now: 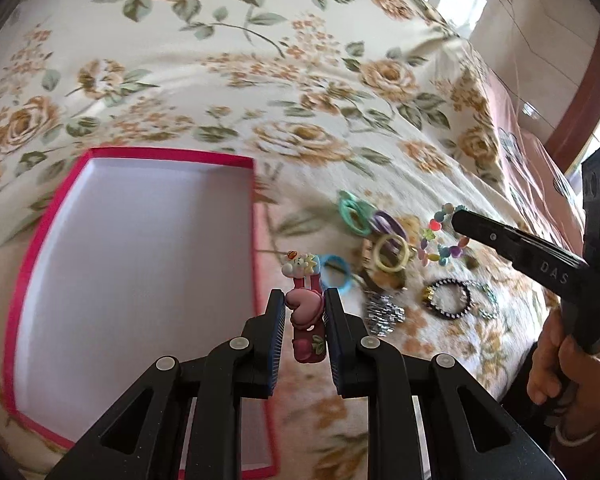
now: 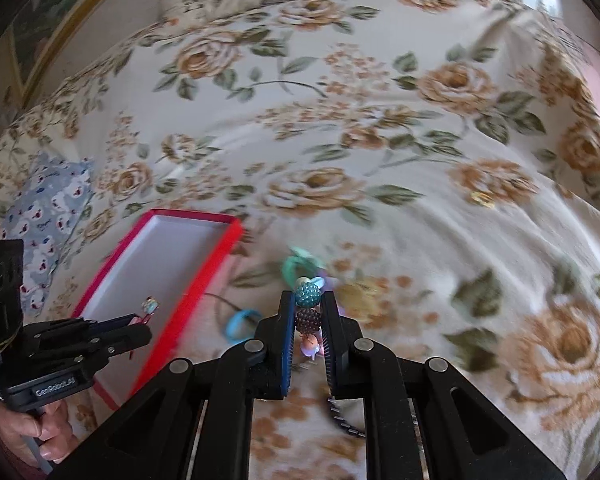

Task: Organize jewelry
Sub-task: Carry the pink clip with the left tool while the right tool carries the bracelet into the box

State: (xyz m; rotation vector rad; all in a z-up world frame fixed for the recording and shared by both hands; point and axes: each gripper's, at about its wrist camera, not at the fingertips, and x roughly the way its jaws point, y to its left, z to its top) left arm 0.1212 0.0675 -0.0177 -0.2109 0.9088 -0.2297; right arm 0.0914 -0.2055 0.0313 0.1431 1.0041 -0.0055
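The pink cartoon hair clip w/ a heart charm and white figure on top (image 1: 305,312) sits pinched between the pads of the left gripper (image 1: 304,304), held mid-body, above the bedspread just right of the box's right wall. The right gripper (image 2: 308,316) is clamped on a beaded bracelet w/ teal and dark berry-textured beads (image 2: 308,304); part of the strand hangs below the jaws.

Handling, as a guess: clip is light, rigid plastic, glued charms prob. fragile, so gripping the flat bar suits it better than the decorations. Bracelet is light, floppy, round beads likely to roll or slip; pinching across a bead w/ the rest dangling seems workable but it may swing.

The shallow pink-edged cardboard box w/ white inside (image 1: 256,216) lies on the floral cream bedspread (image 1: 220,80), left of the jewelry; looks empty so far. Right of the box, near the bed's right edge, the remaining pile: blue plastic ring (image 1: 334,276), yellow ring (image 1: 390,258), mint ring (image 1: 354,214), pastel bead bracelet (image 1: 440,240), black studded bracelet (image 1: 450,298), silver sequin piece (image 1: 384,312).

Writing: "DAS…" on the right gripper's side, partly cut off; "GenRobot.AI" on the left gripper's body in the right wrist view.
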